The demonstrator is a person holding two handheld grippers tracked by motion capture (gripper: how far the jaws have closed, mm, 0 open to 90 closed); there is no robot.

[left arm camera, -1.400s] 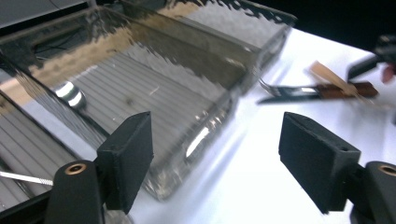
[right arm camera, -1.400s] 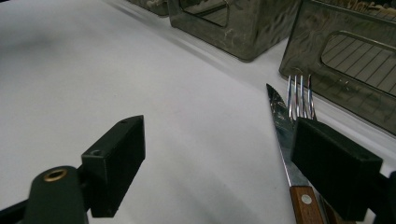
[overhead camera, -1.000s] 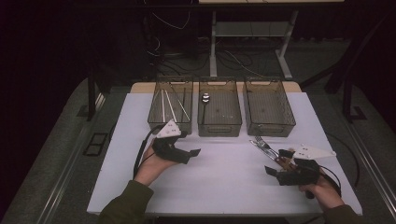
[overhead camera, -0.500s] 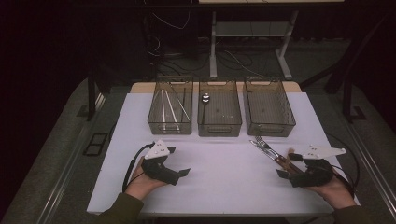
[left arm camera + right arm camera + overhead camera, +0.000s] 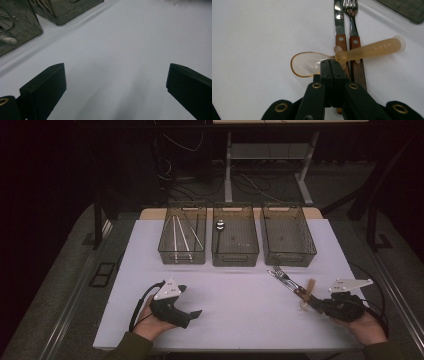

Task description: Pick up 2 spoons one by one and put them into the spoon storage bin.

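The right gripper view shows what the high view leaves tiny: the right gripper (image 5: 332,65), its jaws just closed, pinching the rim of a translucent amber plastic spoon (image 5: 352,53) stamped LUSN, lying across the wooden handles of one steel knife (image 5: 340,30) and one steel fork (image 5: 352,27) in the frame's upper middle. In the high view, three clear plastic bins (image 5: 235,251) line the table's far side: pale sticks in the left one (image 5: 182,251), a small dark object in the middle, the right one's contents unclear. The left gripper (image 5: 196,313), lower left, has its jaws spread wide over bare white tabletop (image 5: 120,50).
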